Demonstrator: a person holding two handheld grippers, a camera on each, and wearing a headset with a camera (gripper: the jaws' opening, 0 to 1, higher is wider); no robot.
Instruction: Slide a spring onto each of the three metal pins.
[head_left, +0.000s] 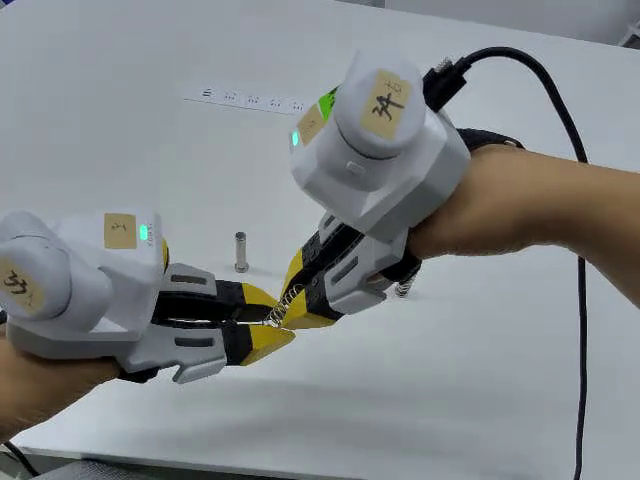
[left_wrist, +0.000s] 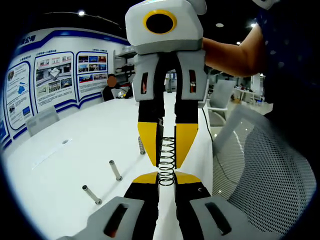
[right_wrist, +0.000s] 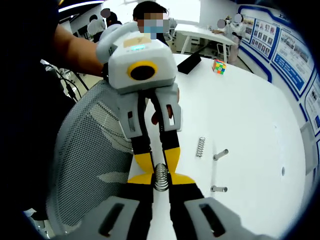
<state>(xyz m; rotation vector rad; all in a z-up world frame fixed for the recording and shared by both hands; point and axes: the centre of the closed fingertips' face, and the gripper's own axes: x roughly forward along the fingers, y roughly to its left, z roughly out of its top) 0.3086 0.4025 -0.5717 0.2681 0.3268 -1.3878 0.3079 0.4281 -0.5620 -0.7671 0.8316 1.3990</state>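
Note:
A small coil spring (head_left: 281, 308) hangs above the white table (head_left: 120, 150), caught between both grippers, which meet tip to tip. My left gripper (head_left: 277, 321) comes in from the lower left and pinches the spring's (left_wrist: 166, 160) near end. My right gripper (head_left: 292, 303) reaches down from the upper right, its fingers closed along the spring (right_wrist: 160, 176). One metal pin (head_left: 241, 252) stands upright just behind them. Two pins (left_wrist: 115, 170) (left_wrist: 91, 194) show in the left gripper view, and two pins (right_wrist: 220, 154) (right_wrist: 218, 189) in the right gripper view. A second spring (head_left: 405, 287) lies on the table.
A black cable (head_left: 581, 300) trails off the right arm across the table. A marked strip (head_left: 245, 99) lies far back. The table's front edge (head_left: 300, 455) is close below the grippers. A mesh chair (right_wrist: 90, 165) stands beside it. A colour cube (right_wrist: 218, 65) sits far off.

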